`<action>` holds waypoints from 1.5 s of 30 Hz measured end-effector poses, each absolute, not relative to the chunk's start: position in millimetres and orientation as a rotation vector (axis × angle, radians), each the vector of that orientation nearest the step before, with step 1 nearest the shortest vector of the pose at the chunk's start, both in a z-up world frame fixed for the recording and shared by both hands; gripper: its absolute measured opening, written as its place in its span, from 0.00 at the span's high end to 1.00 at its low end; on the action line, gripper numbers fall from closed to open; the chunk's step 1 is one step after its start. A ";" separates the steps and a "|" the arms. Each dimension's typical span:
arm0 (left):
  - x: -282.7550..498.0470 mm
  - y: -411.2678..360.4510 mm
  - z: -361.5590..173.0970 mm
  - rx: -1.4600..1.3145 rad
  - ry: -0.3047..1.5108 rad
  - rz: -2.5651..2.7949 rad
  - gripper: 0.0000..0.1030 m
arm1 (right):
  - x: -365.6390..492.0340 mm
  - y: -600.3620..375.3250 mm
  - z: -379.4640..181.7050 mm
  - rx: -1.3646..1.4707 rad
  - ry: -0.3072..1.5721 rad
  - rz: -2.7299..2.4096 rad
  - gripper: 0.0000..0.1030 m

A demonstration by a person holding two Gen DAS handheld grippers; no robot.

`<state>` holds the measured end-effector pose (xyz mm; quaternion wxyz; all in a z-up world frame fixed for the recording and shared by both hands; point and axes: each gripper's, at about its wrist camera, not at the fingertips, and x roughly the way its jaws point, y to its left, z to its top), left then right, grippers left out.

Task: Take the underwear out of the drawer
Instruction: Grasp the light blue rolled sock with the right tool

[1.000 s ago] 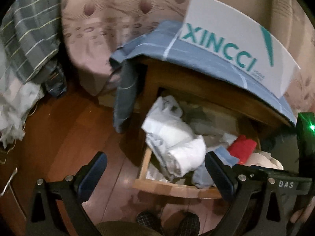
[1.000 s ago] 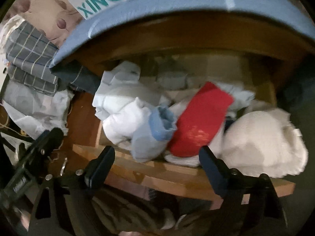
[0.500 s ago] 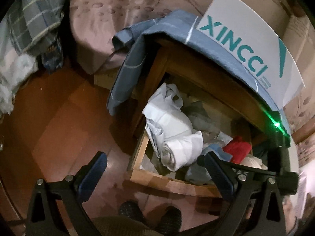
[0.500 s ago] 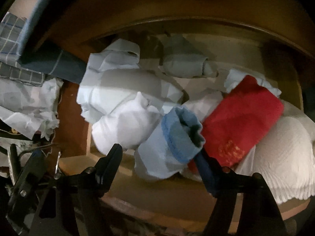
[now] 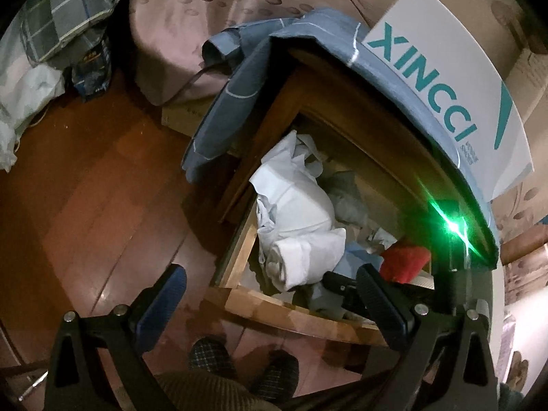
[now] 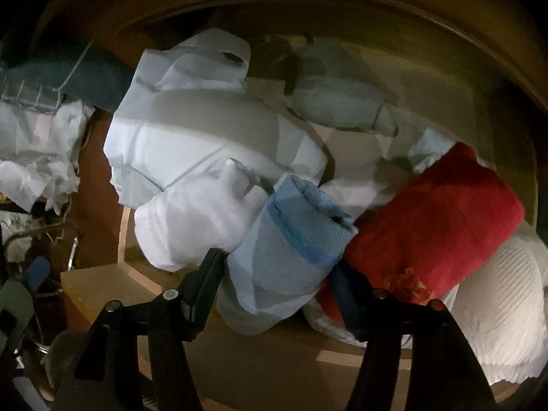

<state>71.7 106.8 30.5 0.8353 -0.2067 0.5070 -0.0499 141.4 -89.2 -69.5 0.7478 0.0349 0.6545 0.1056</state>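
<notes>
The wooden drawer [image 5: 294,311] stands pulled open and full of rolled clothes. In the right wrist view a light blue rolled underwear [image 6: 291,253] lies between the fingers of my right gripper [image 6: 277,267]; the jaws stand on both its sides, partly closed, and contact is unclear. Beside it lie a white roll [image 6: 198,222], a red roll [image 6: 435,226] and a white ribbed piece [image 6: 507,311]. My left gripper [image 5: 270,304] is open and empty, above the floor in front of the drawer's left corner. The right gripper's body [image 5: 342,284] shows in the left wrist view.
A blue cloth [image 5: 233,102] and a white XINCCI box [image 5: 455,85] lie on top of the nightstand. A bed [image 5: 212,10] stands behind, plaid fabric [image 5: 61,17] at far left. My slippered feet [image 5: 246,366] stand on the wooden floor [image 5: 85,205].
My right gripper moved forward into the drawer and its fingers narrowed around the light blue roll. My left gripper drifted and tilted, staying open.
</notes>
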 end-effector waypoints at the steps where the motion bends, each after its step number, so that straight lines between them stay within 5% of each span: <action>1: 71.6 105.6 31.1 -0.430 1.074 -0.106 0.01 | 139.5 -89.0 -68.6 0.071 1.423 0.233 0.56; 6: 72.5 97.7 30.3 -0.379 1.072 -0.114 0.01 | 129.7 -102.5 -57.6 0.119 1.361 0.240 0.64; 20: 93.5 26.4 24.0 0.026 1.182 -0.396 0.01 | 87.2 -181.8 21.5 0.149 1.124 0.213 0.64; 43: 163.6 -8.3 -64.1 0.042 1.546 -0.349 0.01 | 78.8 -234.9 -18.8 0.393 1.157 0.246 0.62; 45: 165.2 -9.3 -64.8 0.039 1.541 -0.331 0.09 | 79.4 -234.8 -19.3 0.396 1.159 0.245 0.62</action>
